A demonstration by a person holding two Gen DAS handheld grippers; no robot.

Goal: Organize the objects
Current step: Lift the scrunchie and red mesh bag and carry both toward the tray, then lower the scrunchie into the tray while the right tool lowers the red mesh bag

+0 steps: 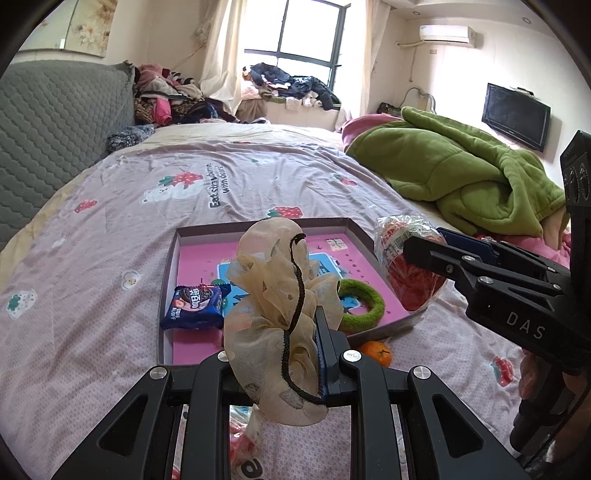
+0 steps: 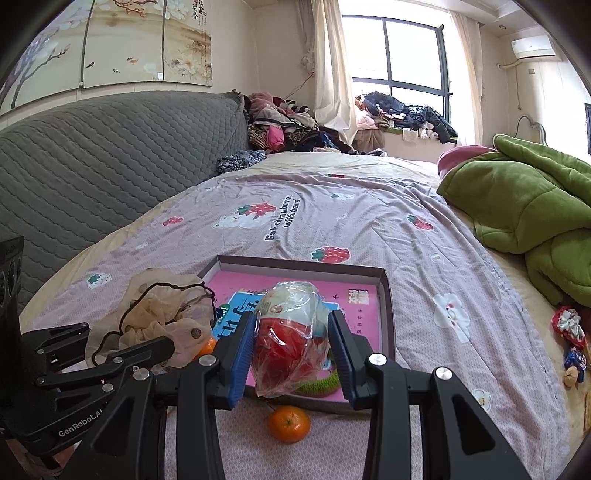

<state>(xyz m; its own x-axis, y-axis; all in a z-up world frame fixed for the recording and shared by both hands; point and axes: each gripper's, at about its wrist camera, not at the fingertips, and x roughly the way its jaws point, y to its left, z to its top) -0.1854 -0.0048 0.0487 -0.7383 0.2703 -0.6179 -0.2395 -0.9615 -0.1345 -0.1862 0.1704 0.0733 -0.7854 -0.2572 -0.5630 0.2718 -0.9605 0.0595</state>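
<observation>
Tray point(image 1: 168, 266), shallow cardboard with a pink printed floor, is lying on the bed point(image 1: 110, 221), which is filling most of both views. Bedsheet is lilac, printed with strawberries and bears and reading "Eat strawberries with bears!". Grey quilted headboard point(image 2: 92, 155) is standing at left, a green blanket point(image 1: 461, 177) is bunching at right; window point(image 2: 406, 55), wall TV point(image 1: 515, 116) and air conditioner point(image 1: 447, 33) are showing behind.

Left gripper point(image 1: 280, 354) is clamping shut on a beige mesh pouch point(image 1: 273, 295) with a black drawstring, holding it over the tray's near edge. Its body is reading "GenRobot.AI".

Right gripper point(image 2: 291, 350), marked "DAS", is gripping a clear plastic bag point(image 2: 291, 332) of red and white contents above the tray's right side.

In the tray: a green ring point(image 1: 364, 304) and a blue snack packet point(image 1: 195, 306), Chinese print not legible. A tangerine point(image 2: 289, 424) is sitting on the sheet just outside the near rim.
</observation>
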